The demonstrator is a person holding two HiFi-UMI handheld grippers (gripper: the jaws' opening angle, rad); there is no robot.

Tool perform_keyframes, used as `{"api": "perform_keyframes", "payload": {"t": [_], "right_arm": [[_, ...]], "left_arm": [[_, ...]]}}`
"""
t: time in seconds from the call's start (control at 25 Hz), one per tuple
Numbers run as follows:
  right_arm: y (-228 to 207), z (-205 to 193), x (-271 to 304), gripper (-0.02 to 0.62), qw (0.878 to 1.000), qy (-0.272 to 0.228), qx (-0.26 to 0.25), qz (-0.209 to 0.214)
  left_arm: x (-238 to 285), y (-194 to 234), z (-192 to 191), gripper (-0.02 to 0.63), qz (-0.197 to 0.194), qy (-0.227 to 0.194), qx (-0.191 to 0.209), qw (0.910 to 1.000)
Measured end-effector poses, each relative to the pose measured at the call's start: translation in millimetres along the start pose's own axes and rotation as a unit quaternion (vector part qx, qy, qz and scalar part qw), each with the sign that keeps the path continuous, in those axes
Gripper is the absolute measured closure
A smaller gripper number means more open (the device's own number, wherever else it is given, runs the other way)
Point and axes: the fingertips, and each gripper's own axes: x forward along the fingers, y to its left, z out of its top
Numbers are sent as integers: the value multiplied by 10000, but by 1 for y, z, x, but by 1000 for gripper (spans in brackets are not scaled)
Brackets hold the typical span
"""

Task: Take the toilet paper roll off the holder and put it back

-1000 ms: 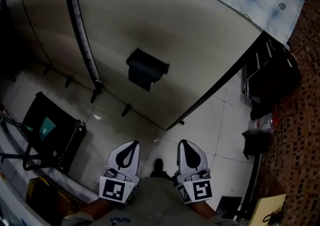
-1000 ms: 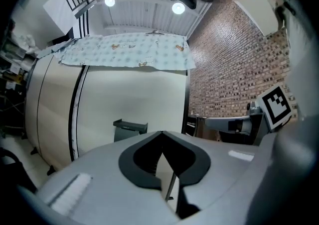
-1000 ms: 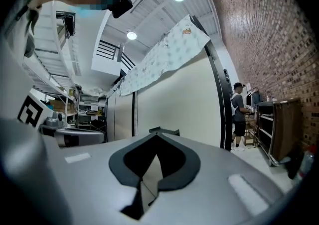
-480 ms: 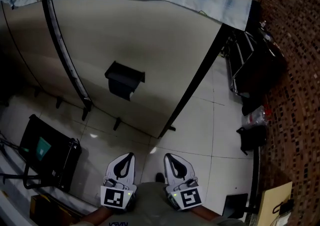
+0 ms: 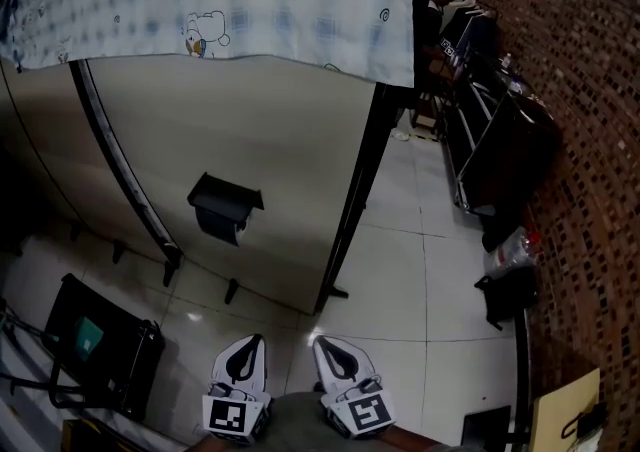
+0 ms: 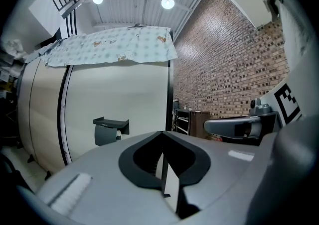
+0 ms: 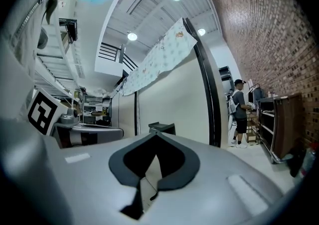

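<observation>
**Head view: two shut, empty grippers well short of the holder, roll in place**

In the head view we see the holder, a dark bracket fixed to a pale panel, and we place everything else from it. The roll hangs on it, just under its flat top. Above the holder, a checked cloth with cartoon prints drapes over the panel's top edge. To the holder's right, a black post ends the panel. Farther right are the tiled floor and, beyond it, a brick wall. Below and left of the holder, a black case sits on the floor.

The left gripper and right gripper are side by side, well below the holder at the bottom of the view, and both point toward the panel. Neither touches the roll.

In the left gripper view, the fingers meet at a closed seam with nothing between them, and the holder and roll stand up and to the left of the tips. In the right gripper view, the fingers are also pressed together and empty, with the holder's top just above the tips. Right of the holder, past the post, a person stands at a rack.
</observation>
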Motion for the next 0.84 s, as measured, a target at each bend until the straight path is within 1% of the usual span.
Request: {"api": "perform_keyframes", "payload": {"t": [0.32, 0.84], "right_arm": [[-10, 1, -2, 592, 10000, 25, 30, 12], [4, -8, 4, 592, 9998, 173, 11, 12]], "left_arm": [[5, -8, 1, 598, -19, 37, 15, 10000], [-4, 3, -8, 598, -11, 44, -112, 9999]]}}
